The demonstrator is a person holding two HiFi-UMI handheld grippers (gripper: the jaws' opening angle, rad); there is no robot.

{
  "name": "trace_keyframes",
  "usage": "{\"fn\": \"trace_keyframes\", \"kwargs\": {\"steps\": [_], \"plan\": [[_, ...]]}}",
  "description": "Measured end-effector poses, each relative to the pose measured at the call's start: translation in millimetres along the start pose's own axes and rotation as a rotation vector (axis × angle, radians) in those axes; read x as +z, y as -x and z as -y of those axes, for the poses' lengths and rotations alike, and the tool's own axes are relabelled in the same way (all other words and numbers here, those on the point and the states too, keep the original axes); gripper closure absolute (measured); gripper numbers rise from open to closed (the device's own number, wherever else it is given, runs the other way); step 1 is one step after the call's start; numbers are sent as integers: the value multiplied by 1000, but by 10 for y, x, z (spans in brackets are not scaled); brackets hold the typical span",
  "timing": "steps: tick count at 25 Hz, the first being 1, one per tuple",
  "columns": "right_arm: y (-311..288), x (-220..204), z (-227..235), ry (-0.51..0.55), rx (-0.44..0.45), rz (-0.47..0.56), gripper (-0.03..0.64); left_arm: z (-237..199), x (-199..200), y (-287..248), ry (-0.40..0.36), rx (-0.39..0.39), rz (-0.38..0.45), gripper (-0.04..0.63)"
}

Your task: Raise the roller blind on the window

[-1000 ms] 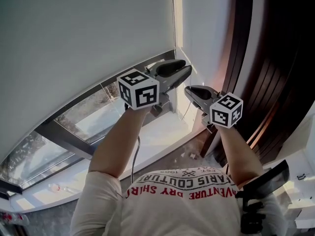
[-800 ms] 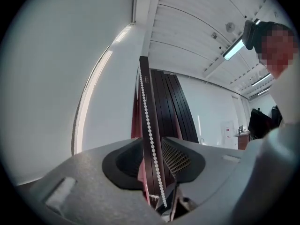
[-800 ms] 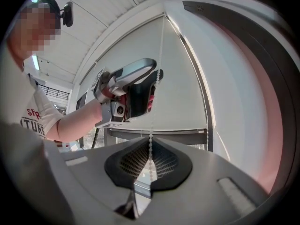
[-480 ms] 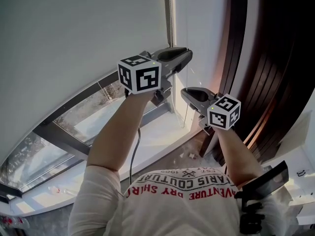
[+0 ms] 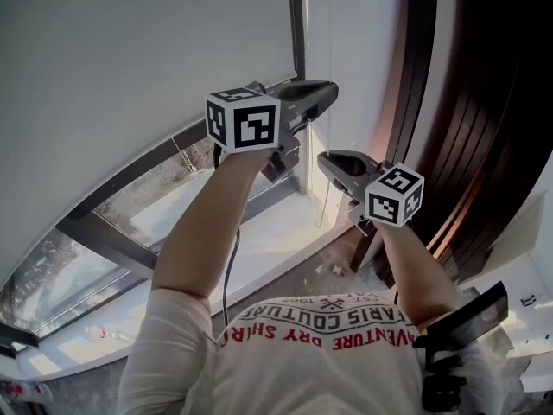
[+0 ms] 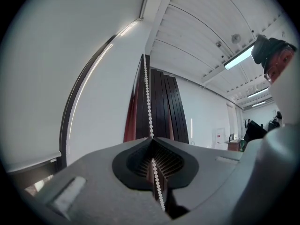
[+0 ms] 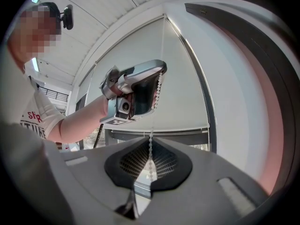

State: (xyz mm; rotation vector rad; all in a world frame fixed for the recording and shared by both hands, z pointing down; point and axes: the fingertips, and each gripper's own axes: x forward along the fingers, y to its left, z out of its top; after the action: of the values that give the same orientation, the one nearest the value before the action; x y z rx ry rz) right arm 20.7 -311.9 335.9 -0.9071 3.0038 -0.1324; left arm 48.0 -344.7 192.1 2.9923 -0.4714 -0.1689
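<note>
The pale roller blind [image 5: 130, 59] covers most of the window; its bottom bar [image 7: 159, 131] hangs above a strip of bare glass. A white bead chain [image 6: 148, 97] runs down the window's right edge. My left gripper [image 5: 327, 93] is the upper one. Its jaws have just been closing and are now shut on the chain, which passes between its pads [image 6: 152, 146]. My right gripper [image 5: 323, 157] sits just below it, also shut on the bead chain [image 7: 150, 142]. In the right gripper view the left gripper [image 7: 158, 86] shows above with the chain along its tips.
Dark wooden panels [image 5: 484, 102] stand close on the right of the window. The dark window frame [image 5: 112, 223] and a white sill [image 5: 259, 249] lie below my arms. A black chair part [image 5: 458, 335] and a white desk edge [image 5: 527, 318] are at the lower right.
My left gripper rose a little along the chain and its jaws went from open to shut on it. The right gripper stayed in place, shut on the chain.
</note>
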Motion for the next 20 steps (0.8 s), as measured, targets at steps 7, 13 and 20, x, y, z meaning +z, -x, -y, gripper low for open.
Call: {"fn": "trace_keyframes", "kwargs": {"steps": [7, 13, 20], "plan": [[-64, -165, -10, 17, -14, -41, 601, -65, -152, 58, -74, 43, -62, 590], [-62, -607, 80, -79, -12, -88, 601, -140, -585, 76, -16, 58, -80, 589], [-15, -976, 32, -96, -12, -149, 601, -45, -931, 132, -27, 80, -96, 589]]}}
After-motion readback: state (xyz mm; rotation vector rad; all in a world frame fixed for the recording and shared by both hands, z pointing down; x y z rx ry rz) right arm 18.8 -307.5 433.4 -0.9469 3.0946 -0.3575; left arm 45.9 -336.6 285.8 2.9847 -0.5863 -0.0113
